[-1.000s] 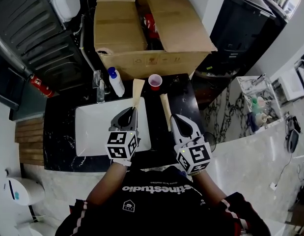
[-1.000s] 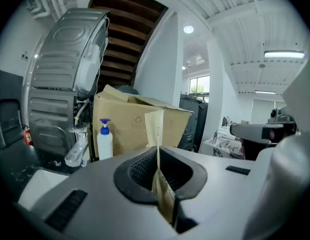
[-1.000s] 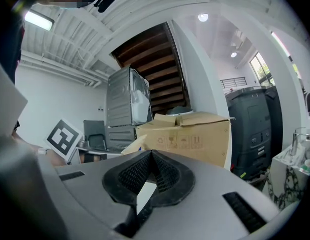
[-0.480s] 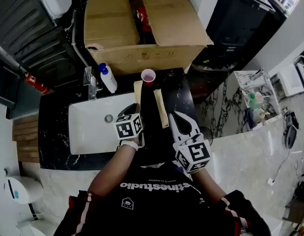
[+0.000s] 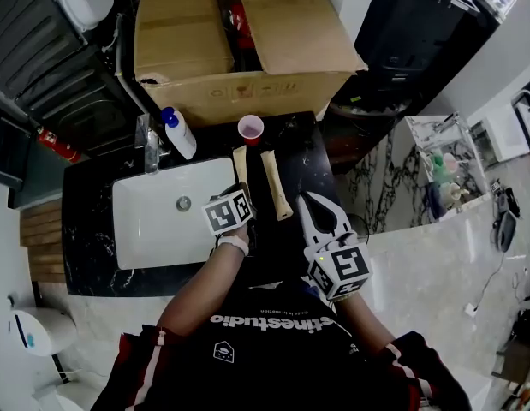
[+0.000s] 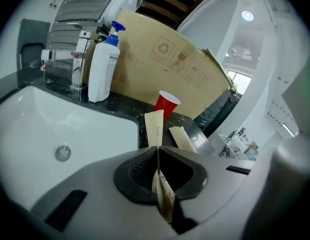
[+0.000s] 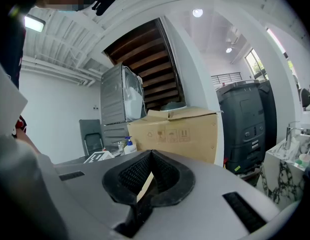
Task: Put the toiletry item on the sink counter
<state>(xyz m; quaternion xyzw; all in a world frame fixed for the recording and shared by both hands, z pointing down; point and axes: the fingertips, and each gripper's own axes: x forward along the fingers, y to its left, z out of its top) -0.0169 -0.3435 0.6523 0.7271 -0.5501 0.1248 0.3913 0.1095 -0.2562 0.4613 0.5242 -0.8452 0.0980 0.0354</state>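
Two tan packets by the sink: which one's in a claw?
The tan packet nearer the basin, pinched in the left claw. The other packet lies loose on the black counter to its right.

The left gripper (image 6: 157, 151) is held forward and tilted downward at the end of the outstretched left forearm (image 5: 196, 285), and its jaws are pressed together on a thin tan sachet (image 6: 156, 126) that sticks out beyond the tips. The right gripper (image 5: 304, 199) is held nearer the body and pointed almost level, with its jaws shut tight. Both marker cubes are turned upward
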